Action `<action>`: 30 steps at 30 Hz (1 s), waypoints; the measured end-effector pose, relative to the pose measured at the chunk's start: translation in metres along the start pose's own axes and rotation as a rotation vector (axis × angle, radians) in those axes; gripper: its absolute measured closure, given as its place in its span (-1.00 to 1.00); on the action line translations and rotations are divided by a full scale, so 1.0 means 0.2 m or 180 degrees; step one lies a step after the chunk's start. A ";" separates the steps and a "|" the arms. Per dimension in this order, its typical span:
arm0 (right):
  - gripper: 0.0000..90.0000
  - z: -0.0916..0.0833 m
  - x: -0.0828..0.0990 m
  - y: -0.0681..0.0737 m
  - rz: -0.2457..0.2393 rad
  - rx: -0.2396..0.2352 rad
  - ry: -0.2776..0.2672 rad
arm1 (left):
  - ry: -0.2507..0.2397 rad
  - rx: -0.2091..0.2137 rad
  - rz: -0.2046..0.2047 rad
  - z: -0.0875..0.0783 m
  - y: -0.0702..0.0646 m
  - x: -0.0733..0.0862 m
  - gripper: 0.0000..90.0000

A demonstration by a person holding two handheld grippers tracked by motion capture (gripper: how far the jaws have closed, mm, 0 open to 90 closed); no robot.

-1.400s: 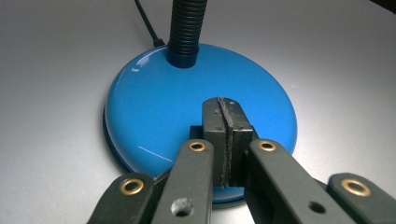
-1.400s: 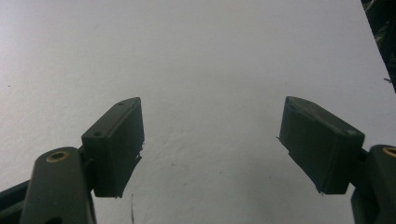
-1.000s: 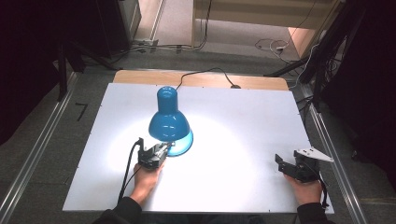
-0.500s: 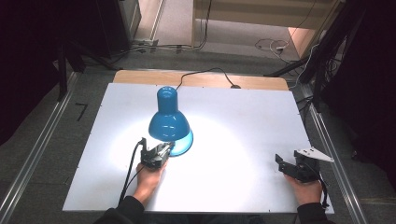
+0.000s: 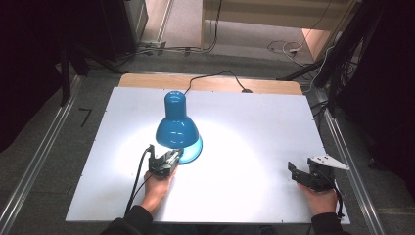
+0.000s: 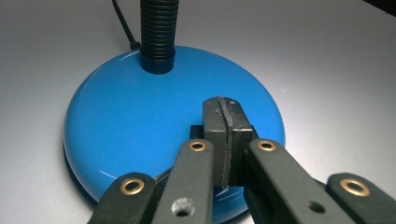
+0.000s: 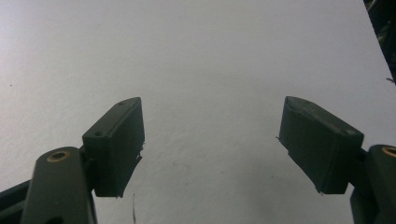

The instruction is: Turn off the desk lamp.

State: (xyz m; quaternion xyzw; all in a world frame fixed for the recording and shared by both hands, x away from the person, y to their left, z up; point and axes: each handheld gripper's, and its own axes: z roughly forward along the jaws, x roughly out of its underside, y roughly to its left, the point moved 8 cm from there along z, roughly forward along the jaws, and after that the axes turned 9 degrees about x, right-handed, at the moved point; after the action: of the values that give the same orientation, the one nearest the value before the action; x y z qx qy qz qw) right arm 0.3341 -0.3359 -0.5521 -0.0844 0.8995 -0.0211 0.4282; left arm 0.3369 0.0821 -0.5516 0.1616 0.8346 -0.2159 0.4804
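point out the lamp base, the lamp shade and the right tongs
lamp base [image 6: 140,116]: left gripper view, blue top.
lamp shade [image 5: 176,129]: high view, blue dome.
right tongs [image 7: 212,154]: right gripper view, between the tips.

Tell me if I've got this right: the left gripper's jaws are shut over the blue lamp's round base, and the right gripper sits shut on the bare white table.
Not quite. The right gripper is open: the right gripper view shows its jaws standing wide apart over the bare white table. The rest holds: the left gripper has its jaws shut together over the blue lamp's round base.
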 end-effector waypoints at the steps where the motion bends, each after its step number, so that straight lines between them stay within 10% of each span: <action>1: -0.54 0.00 0.00 0.00 0.0006 0.0004 0.0004 | 0.0005 -0.0008 0.0004 0.00 0.00 0.00 1.00; 30: -0.53 0.00 0.00 0.00 0.0008 -0.0012 -0.0009 | -0.0148 -0.0191 -0.0489 -0.05 0.15 -0.02 1.00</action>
State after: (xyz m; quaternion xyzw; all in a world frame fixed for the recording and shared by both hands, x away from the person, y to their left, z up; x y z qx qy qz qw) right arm 0.3345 -0.3365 -0.5522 -0.0842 0.8990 -0.0187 0.4294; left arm 0.3461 0.1132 -0.5494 0.0776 0.8392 -0.2307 0.4863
